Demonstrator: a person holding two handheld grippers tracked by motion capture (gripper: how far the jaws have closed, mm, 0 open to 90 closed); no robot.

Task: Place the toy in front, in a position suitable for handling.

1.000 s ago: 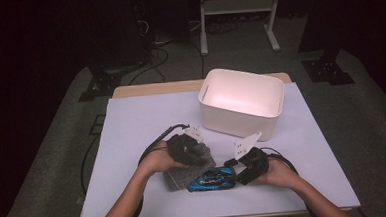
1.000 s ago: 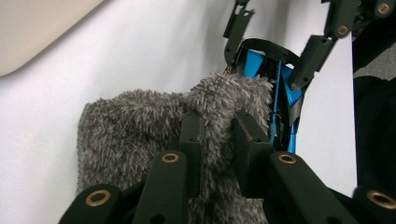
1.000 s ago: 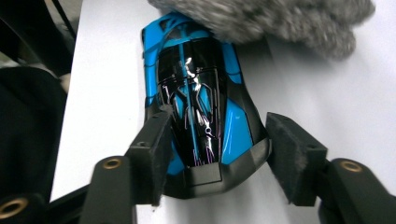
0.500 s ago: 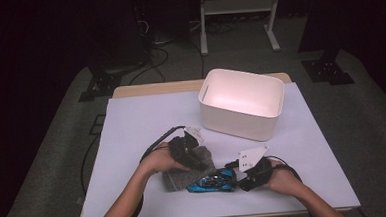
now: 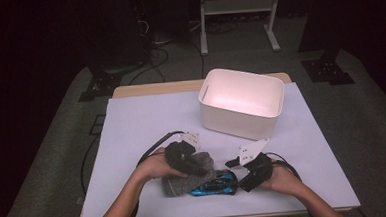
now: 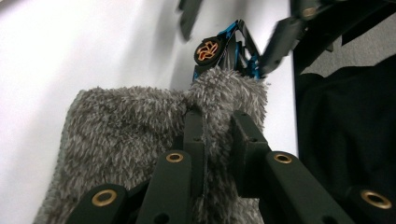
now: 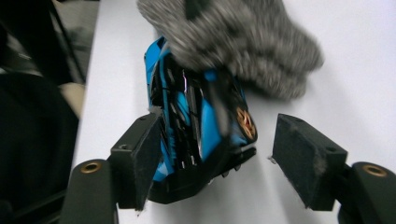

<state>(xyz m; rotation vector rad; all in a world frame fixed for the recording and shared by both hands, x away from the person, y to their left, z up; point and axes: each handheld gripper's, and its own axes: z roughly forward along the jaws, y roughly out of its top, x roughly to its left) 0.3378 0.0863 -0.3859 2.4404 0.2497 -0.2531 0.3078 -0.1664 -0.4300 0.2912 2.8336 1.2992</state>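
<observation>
High view: white bin (image 5: 242, 108) beyond both tongs; left tongs (image 5: 183, 159) pinch the grey fuzzy cloth (image 5: 182, 181); right tongs (image 5: 247, 178), just opened, straddle the blue toy car (image 5: 212, 185) near the counter (image 5: 141, 121) edge

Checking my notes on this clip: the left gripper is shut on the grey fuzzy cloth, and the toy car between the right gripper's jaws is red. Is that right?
Not quite: the toy car is blue, as the right gripper view shows. The rest stands: the left gripper is shut on the grey fuzzy cloth, and the car lies between the right gripper's jaws, which have just been opening.
</observation>
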